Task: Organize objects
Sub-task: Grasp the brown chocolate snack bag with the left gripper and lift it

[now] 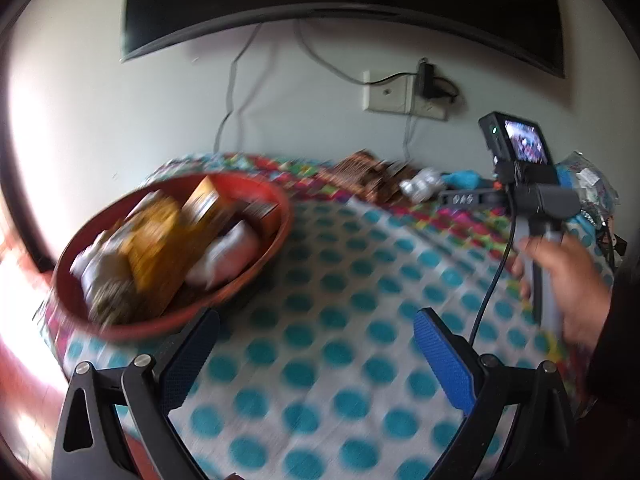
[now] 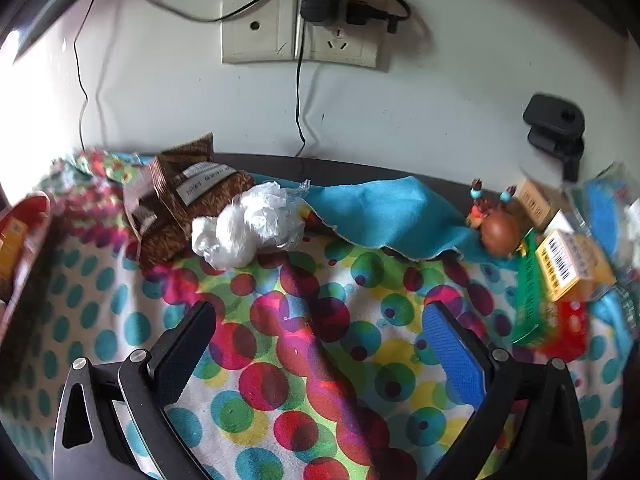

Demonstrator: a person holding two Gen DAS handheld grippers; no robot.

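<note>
Left claw: the left claw (image 1: 316, 344) is at the bottom of the left wrist view. It is wide open with nothing in it. Only the dotted cloth (image 1: 340, 320) shows between its fingers.
Right claw: the right claw (image 2: 320, 340) is at the bottom of the right wrist view. It is wide open too and holds nothing. It hangs over the cloth with the many-colored dots (image 2: 304, 340).
Red bowl: the red bowl (image 1: 272, 240) sits at the middle left of the left wrist view, just past the left claw. It is blurry.
In the bowl: a yellow-orange box (image 1: 164, 248) stands tilted in the bowl. White bags (image 1: 228, 256) lie beside it. There is more in there, but it is too blurry to tell.
Hand: a hand (image 1: 568, 280) at the right of the left wrist view holds the grip of the other tool.
Loose things, middle: a crumpled white plastic bag (image 2: 248, 228) lies on the cloth in the middle of the right wrist view. A brown packet (image 2: 188, 208) touches it on the left. A blue cloth (image 2: 384, 216) lies just to its right.
Loose things, right: an onion (image 2: 500, 234) sits near the right edge. Beside it are a green box (image 2: 532, 300), a yellow box (image 2: 576, 268) with a barcode and a red box (image 2: 568, 328), all close together.
Wall: a wall socket (image 2: 300, 32) with plugs in it is at the top of the right wrist view.
</note>
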